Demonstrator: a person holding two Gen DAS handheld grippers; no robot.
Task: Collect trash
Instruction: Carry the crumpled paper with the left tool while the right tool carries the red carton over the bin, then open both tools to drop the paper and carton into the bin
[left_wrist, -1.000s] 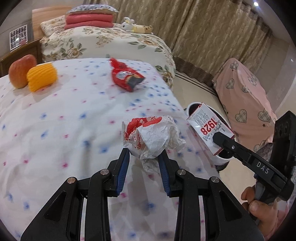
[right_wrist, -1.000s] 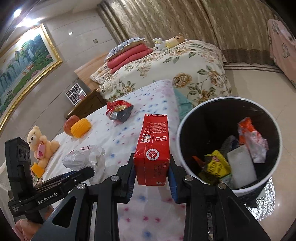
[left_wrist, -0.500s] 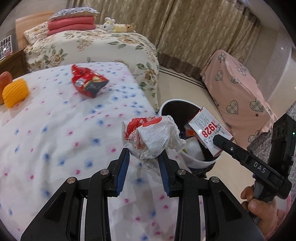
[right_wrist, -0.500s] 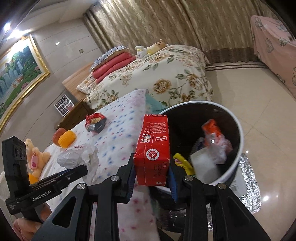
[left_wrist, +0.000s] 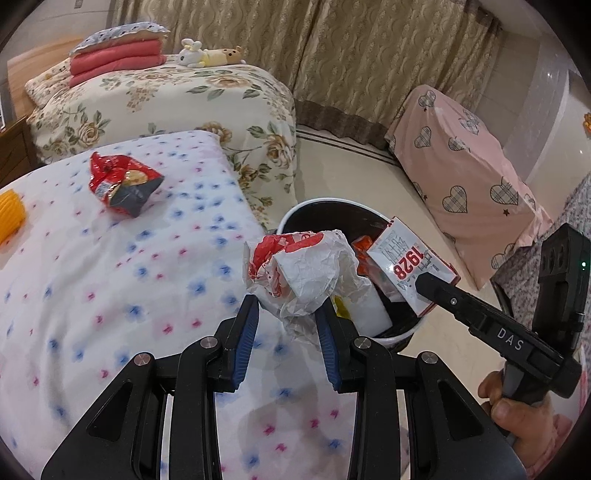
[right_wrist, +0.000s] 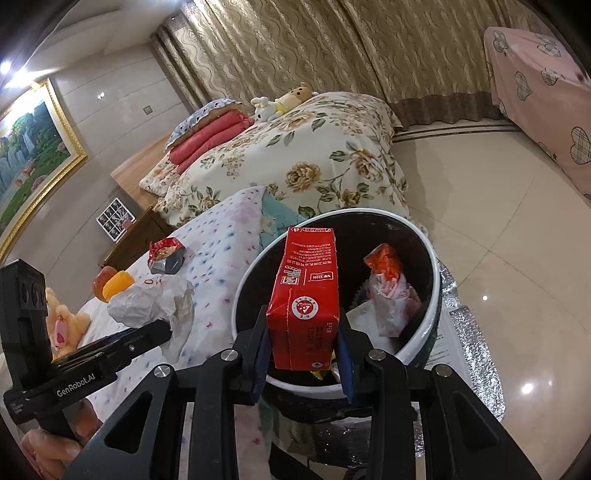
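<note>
My left gripper (left_wrist: 286, 325) is shut on a crumpled white and red paper wrapper (left_wrist: 301, 269), held at the bed's edge beside the bin. My right gripper (right_wrist: 304, 350) is shut on a red carton (right_wrist: 306, 295), held upright over the near rim of the black, white-rimmed trash bin (right_wrist: 436, 280). The bin holds several wrappers. In the left wrist view the carton (left_wrist: 410, 266) shows over the bin (left_wrist: 291, 218). In the right wrist view the paper wrapper (right_wrist: 151, 302) shows at the left. A red snack bag (left_wrist: 123, 182) lies on the dotted bedspread (left_wrist: 92, 277).
A yellow corn toy (left_wrist: 9, 214) lies at the bed's left edge, with an apple (right_wrist: 99, 286) and a plush bear (right_wrist: 66, 321). A floral bed (left_wrist: 166, 103) stands behind. A pink heart-patterned cover (left_wrist: 461, 173) is right of the bin. Tiled floor (right_wrist: 498, 221) surrounds it.
Both grippers have moved toward the bin with their loads. The carton is now over the bin's rim, and the paper wrapper has reached the bed's edge beside the bin.
</note>
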